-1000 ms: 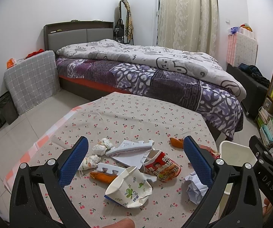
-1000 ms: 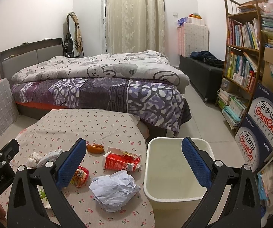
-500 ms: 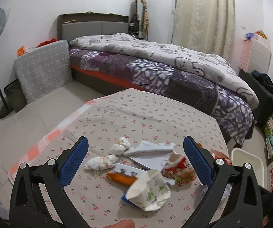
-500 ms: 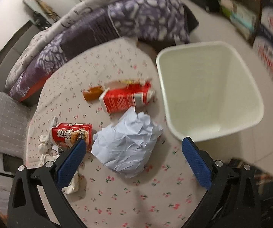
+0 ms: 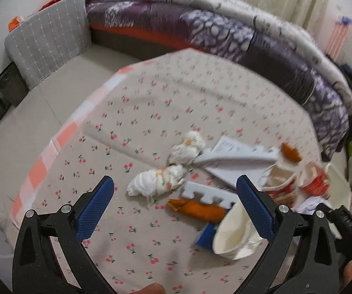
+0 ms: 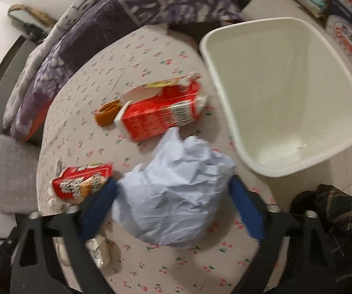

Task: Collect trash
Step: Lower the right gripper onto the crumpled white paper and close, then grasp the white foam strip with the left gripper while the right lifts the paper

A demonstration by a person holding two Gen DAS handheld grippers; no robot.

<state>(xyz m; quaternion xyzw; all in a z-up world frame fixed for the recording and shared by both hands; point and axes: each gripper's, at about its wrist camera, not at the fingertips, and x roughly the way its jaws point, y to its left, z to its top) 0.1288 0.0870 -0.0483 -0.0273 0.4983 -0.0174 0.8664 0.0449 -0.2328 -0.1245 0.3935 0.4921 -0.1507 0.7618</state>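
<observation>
With the right gripper (image 6: 173, 210) closing around the crumpled pale-blue paper (image 6: 176, 191) on the table (image 6: 151, 49) (bin (image 6: 286, 98) just right), squeeze its bulk before lifting; the left gripper (image 5: 176, 210) hangs spread, empty.

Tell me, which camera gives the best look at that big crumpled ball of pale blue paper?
The right wrist view: the paper ball fills the middle, lying on the table between the right gripper's closing jaws, beside the white bin. The left wrist view shows only a pale sliver at its right edge, behind other trash.
</observation>
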